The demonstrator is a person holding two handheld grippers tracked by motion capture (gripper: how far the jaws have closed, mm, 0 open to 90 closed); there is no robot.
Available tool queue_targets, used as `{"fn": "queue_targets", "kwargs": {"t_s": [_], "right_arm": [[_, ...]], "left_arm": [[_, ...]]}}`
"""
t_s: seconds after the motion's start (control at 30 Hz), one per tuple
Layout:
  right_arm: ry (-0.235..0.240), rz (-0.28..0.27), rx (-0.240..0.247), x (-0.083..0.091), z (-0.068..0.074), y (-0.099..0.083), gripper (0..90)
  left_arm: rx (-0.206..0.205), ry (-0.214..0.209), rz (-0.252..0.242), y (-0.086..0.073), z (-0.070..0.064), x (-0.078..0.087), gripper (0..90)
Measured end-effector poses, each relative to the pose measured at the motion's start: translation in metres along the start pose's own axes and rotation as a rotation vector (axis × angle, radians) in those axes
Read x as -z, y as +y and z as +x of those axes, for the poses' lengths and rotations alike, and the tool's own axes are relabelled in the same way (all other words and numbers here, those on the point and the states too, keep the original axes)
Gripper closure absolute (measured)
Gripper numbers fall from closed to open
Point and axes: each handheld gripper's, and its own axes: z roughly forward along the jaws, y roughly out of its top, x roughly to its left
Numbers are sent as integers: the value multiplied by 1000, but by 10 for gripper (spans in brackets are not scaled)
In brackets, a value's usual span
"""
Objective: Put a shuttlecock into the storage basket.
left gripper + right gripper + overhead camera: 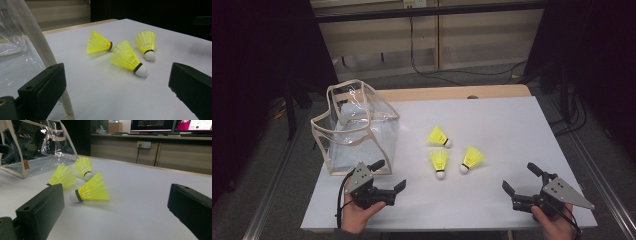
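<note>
Three yellow shuttlecocks with white corks lie on their sides mid-table: a far one (pixel 438 136), a middle one (pixel 439 162) and a right one (pixel 472 159). A clear plastic bag (pixel 357 127) with cream trim stands open at the left. My left gripper (pixel 389 174) rests open near the bag's front corner, nothing between its jaws. In the left gripper view the middle shuttlecock (pixel 126 58) lies closest ahead. My right gripper (pixel 519 177) is open at the front right, also holding nothing. The right shuttlecock (pixel 92 188) is nearest in the right gripper view, with the bag (pixel 37 147) behind it.
A white sheet (pixel 512 125) covers the table, with a strip of bare wood along the far edge (pixel 452 93). Cables run across the floor behind (pixel 472 72). Cabinets and lit monitors (pixel 152 125) stand beyond the table in the right gripper view.
</note>
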Motion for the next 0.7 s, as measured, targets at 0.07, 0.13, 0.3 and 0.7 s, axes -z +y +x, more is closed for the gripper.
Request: {"fn": "queue_targets", "kwargs": {"t_s": [0.07,0.13,0.3,0.7], "right_arm": [[0,1,-1,0,0,0,7],[1,1,-1,0,0,0,7],[2,3,-3,0,0,0,7],[4,1,-1,0,0,0,7]], "left_arm": [[0,-2,3,0,-1,-2,14],[-9,-6,8,1,-2,-4,14],[-1,-17,22,2,-5,-9,14],[-5,-31,49,4,-11,-19,13]]}}
